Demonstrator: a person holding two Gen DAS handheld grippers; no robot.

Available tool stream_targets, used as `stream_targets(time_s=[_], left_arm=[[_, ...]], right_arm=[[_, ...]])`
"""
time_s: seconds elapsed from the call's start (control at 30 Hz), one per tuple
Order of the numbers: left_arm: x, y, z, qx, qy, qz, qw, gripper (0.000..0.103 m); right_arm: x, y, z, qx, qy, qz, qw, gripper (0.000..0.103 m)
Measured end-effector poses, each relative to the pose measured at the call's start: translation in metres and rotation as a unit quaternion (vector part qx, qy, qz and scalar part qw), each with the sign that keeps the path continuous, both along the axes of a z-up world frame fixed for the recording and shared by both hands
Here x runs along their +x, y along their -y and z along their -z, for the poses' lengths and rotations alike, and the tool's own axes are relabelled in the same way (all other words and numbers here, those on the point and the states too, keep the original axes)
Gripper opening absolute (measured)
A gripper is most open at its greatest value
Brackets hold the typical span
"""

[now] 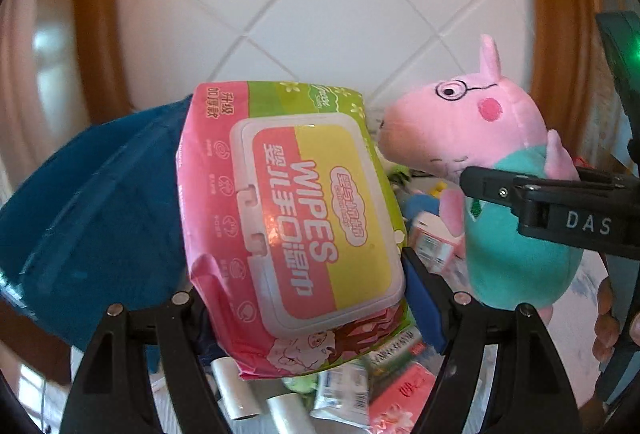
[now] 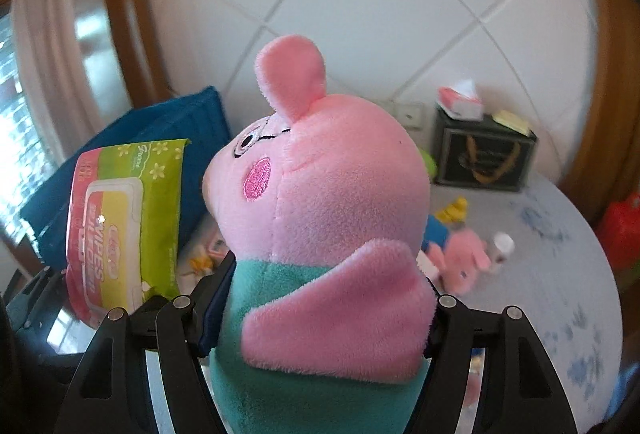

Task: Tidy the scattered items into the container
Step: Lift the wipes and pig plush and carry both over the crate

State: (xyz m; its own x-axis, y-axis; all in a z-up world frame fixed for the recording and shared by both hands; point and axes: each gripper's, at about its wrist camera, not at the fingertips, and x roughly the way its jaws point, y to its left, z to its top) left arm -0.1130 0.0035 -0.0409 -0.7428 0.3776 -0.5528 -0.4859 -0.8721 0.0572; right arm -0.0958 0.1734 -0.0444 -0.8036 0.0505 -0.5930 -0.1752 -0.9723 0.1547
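A pink and green pack of wet wipes point(image 1: 296, 218) with a white flip lid is up in the air, and my left gripper point(image 1: 304, 294) is shut on its lower end. A pink pig plush point(image 2: 320, 201) in a teal shirt is clamped at the body by my right gripper point(image 2: 320, 314). In the left wrist view the plush point(image 1: 500, 137) hangs to the right of the wipes, with one black finger point(image 1: 488, 185) of the right gripper across its chest. The blue fabric container point(image 1: 92, 193) stands behind and to the left of the wipes, also seen as the blue container point(image 2: 192, 121).
Under the wipes lie tissue packs point(image 1: 404, 398) and white rolls point(image 1: 240, 390). On the pale printed tablecloth point(image 2: 552, 274) are a small pink plush point(image 2: 464, 266), a white bottle point(image 2: 502, 246) and a black box point(image 2: 484, 157) with a tissue pack point(image 2: 460, 99) on top. A tiled wall stands behind.
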Motion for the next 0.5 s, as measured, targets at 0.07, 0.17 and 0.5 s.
stream_targets(time_s=[0.07, 0.17, 0.5], left_arm=[[-0.003, 0.010, -0.006, 0.001, -0.003, -0.014, 0.9999, 0.076], [-0.007, 0.028, -0.016, 0.005, -0.013, -0.040, 0.9991, 0.076], [-0.050, 0.133, -0.070, 0.039, -0.063, -0.097, 0.9925, 0.076]], right_arm=[[-0.006, 0.006, -0.005, 0.000, -0.008, -0.011, 1.000, 0.070], [-0.017, 0.017, -0.012, -0.001, -0.014, -0.029, 0.999, 0.070], [-0.075, 0.106, -0.051, 0.022, -0.054, -0.078, 0.995, 0.070]])
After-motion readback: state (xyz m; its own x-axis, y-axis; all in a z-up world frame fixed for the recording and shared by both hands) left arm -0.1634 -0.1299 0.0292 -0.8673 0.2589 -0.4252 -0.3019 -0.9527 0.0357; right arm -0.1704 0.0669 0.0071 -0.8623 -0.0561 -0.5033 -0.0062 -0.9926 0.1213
